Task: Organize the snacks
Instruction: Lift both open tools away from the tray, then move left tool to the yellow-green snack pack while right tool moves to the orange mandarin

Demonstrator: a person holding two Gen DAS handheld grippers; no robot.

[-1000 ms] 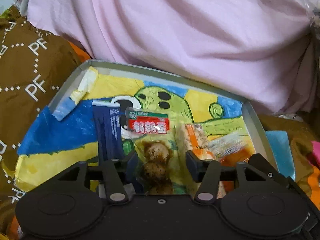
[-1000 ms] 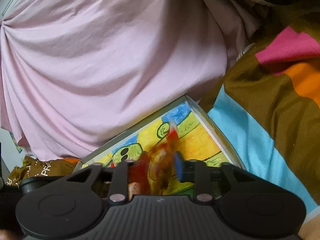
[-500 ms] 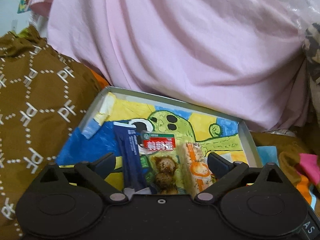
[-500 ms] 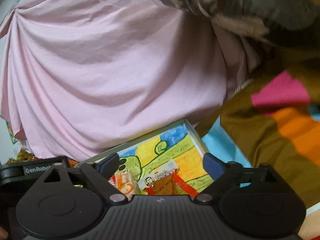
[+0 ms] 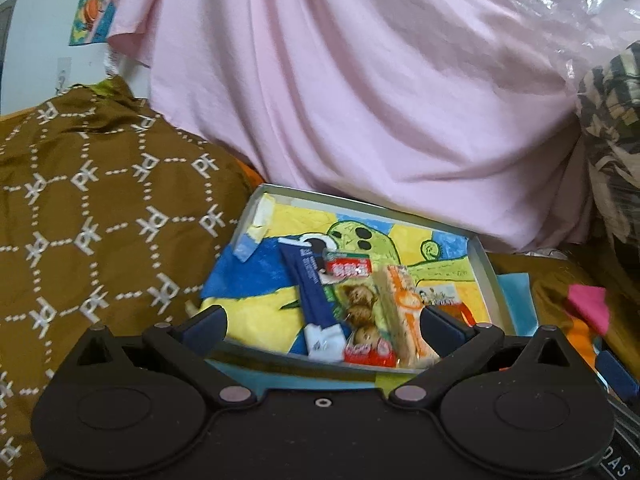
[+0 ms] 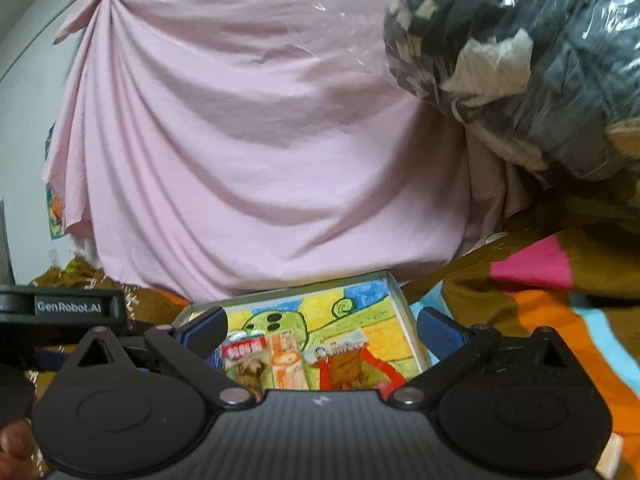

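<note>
A shallow grey box [image 5: 486, 276] lined with a yellow, blue and green drawing lies on the bed. In it lie side by side a dark blue stick pack [image 5: 310, 286], a clear pack of brown quail eggs with a red label [image 5: 358, 300], an orange and white pack [image 5: 402, 312] and a red and brown pack [image 5: 438, 294]. My left gripper [image 5: 322, 326] is open and empty above the box's near edge. My right gripper [image 6: 322, 326] is open and empty; its view shows the box [image 6: 404, 312], the egg pack [image 6: 244, 354], the orange pack [image 6: 286, 360] and the red and brown pack [image 6: 348, 364].
A large pink cloth bundle [image 5: 360, 100] rises right behind the box. A brown patterned blanket [image 5: 88, 208] lies left of it. A striped brown, pink, orange and blue blanket [image 6: 552, 292] lies to the right. A plastic-wrapped dark bundle [image 6: 520, 52] sits at the upper right.
Both grippers opened, let go of their snack packs in the box and pulled back and up. The egg pack and the red and brown pack now lie in the box.
</note>
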